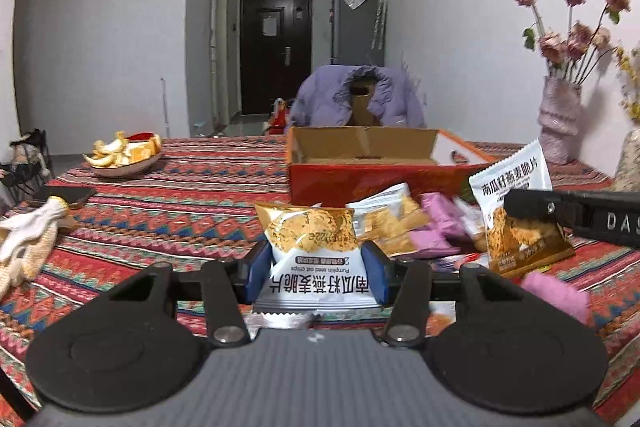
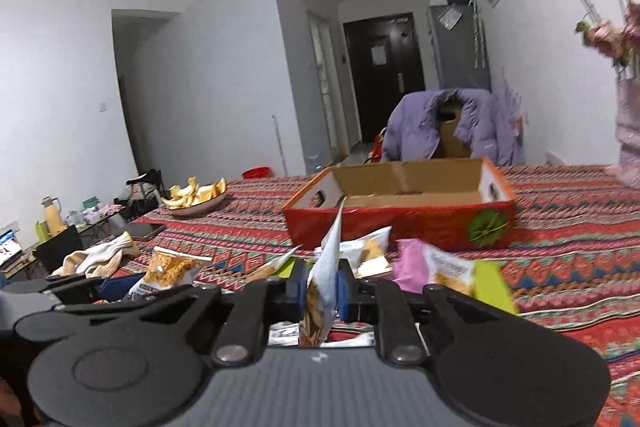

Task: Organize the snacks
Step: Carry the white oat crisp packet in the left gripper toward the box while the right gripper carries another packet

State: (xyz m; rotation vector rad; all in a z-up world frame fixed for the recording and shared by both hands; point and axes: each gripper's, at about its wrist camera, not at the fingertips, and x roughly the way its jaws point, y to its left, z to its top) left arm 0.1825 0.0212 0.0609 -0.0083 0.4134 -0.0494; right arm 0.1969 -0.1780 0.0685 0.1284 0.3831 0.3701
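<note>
My left gripper (image 1: 318, 269) is shut on a white-and-gold oat crisp packet (image 1: 310, 239), held flat between the blue pads, above the patterned tablecloth. In the right wrist view the same gripper (image 2: 120, 285) and its packet (image 2: 172, 267) show at the left. My right gripper (image 2: 322, 285) is shut on a second oat crisp packet (image 2: 326, 255), seen edge-on. From the left wrist view that packet (image 1: 512, 183) hangs upright in the right gripper (image 1: 532, 209). A loose pile of snack packets (image 1: 404, 223) lies in front of the open red box (image 1: 360, 183), whose cardboard inside (image 2: 408, 183) looks bare.
A plate of orange peels (image 1: 120, 155) sits at the far left, with a dark phone (image 1: 64, 195) and white gloves (image 1: 28, 239) nearer. A pink vase of dried flowers (image 1: 558, 119) stands at the right. A purple jacket on a chair (image 1: 356, 95) is behind the box.
</note>
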